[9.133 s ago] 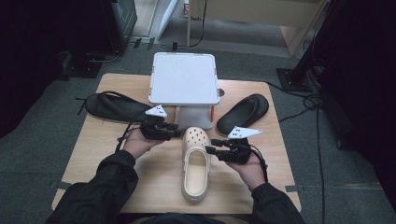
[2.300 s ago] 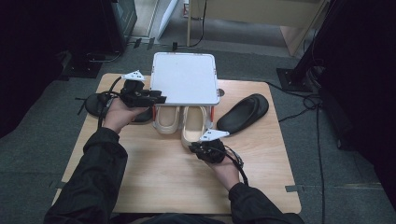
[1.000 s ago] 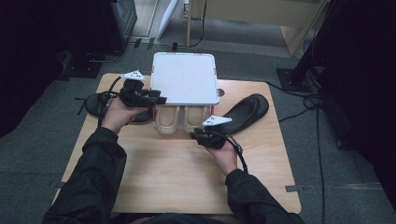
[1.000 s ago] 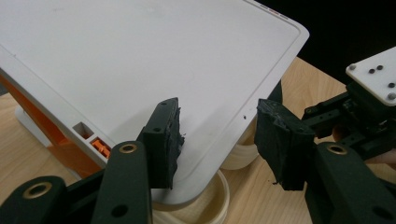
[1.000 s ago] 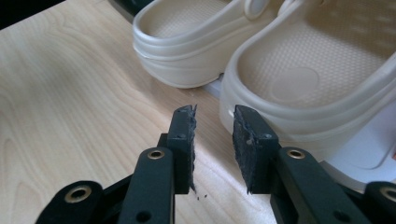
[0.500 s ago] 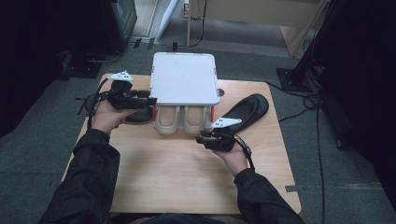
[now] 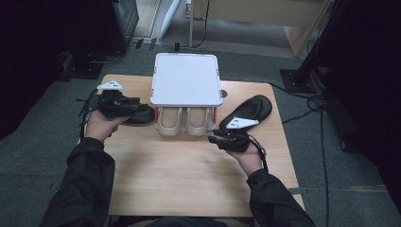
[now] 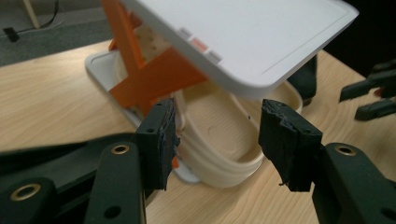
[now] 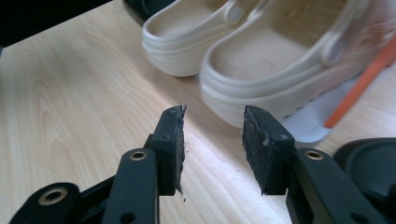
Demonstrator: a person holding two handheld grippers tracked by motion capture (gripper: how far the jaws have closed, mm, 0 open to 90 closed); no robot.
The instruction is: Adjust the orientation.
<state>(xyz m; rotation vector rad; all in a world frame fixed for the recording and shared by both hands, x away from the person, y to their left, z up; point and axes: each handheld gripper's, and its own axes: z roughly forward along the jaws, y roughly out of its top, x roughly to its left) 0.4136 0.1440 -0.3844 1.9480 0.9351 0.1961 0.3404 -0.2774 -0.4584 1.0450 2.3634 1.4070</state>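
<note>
A white rack [image 7: 187, 78] on orange legs stands at the back of the wooden table [image 7: 179, 179]. Two cream clogs [image 7: 169, 121] [image 7: 197, 121] sit side by side under it, heels toward me. My left gripper [image 7: 135, 105] is left of the rack, over a black sandal [image 7: 144, 116]. Its jaws [image 8: 215, 140] have just been opening and stand open; they frame a clog heel [image 8: 219, 116] without touching it. My right gripper [image 7: 215, 137] hovers just in front of the right clog [image 9: 280, 70]. Its jaws [image 9: 212, 149] have just been opening and are open, with nothing between them.
A second black sandal [image 7: 248, 111] lies right of the rack, behind the right gripper, and also shows in the right gripper view [image 9: 373, 165]. Bare wood lies in front of the clogs. Dark floor with cables surrounds the table.
The left hand has drawn back leftward from the rack's side, to above the black sandal. The right hand has shifted slightly to the right, away from the clog heel.
</note>
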